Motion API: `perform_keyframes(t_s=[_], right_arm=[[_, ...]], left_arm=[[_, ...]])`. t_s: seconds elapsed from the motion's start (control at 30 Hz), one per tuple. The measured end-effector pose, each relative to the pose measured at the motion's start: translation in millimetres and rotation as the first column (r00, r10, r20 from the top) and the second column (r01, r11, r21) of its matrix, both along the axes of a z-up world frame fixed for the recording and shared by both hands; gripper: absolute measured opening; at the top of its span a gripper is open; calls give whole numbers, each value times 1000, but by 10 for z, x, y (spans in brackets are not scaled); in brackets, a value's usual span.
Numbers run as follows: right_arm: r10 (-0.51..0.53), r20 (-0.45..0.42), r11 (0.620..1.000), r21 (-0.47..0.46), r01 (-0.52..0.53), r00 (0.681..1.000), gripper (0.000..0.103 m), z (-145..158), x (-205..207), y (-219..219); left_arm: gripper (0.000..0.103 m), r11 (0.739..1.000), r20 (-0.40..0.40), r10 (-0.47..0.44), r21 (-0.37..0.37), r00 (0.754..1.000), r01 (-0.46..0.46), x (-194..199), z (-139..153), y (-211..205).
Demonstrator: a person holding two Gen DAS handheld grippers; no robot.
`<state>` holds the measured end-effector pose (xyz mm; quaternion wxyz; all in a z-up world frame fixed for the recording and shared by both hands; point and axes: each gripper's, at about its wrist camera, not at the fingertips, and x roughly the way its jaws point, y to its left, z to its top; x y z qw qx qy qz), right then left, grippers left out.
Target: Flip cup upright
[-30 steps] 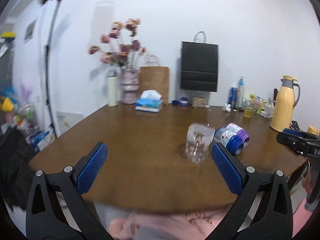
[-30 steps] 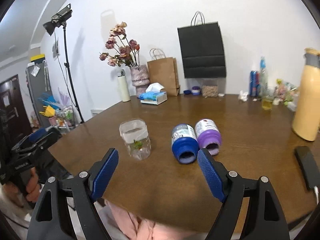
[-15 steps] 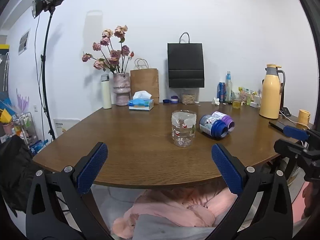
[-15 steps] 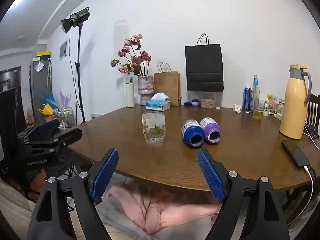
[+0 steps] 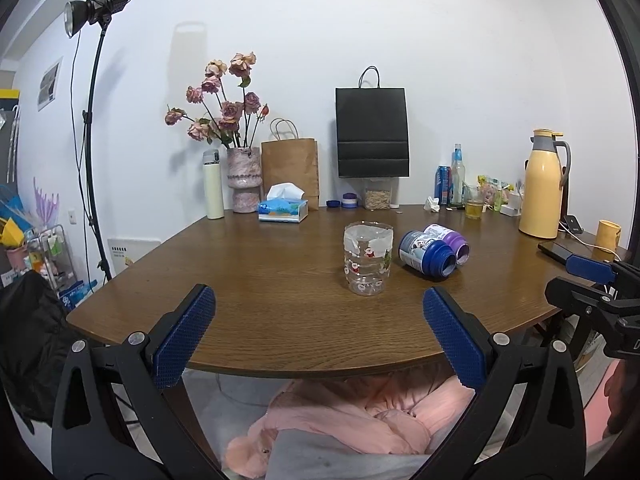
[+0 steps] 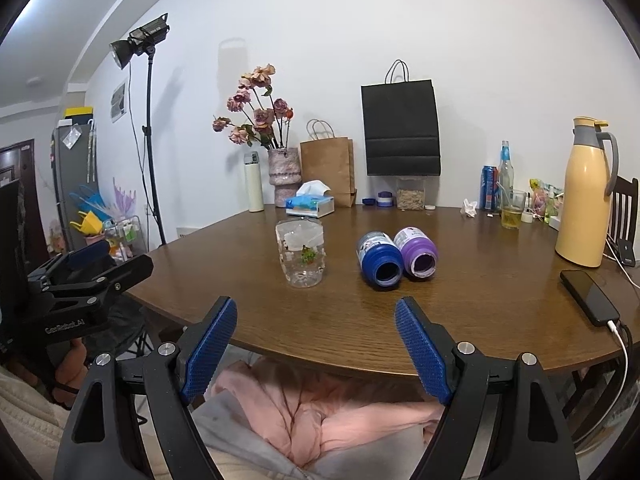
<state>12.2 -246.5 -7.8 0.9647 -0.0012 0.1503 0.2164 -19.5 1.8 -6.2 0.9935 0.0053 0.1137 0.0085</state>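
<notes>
Clear cup (image 5: pixel 367 258) upright on table (image 5: pixel 256 280), both claws spread, held off the edge

"GenRobot.AI" in white on the left hand-held gripper (image 6: pixel 80 280)
</notes>
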Motion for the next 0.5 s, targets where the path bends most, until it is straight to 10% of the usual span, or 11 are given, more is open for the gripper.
perform_keyframes(t_s=[0.5], right_arm=[[-19, 6, 1000, 7, 19, 1000, 86, -10, 7, -39]], left_arm=[[103, 1000, -1, -5, 4, 1000, 5, 16, 13, -12]])
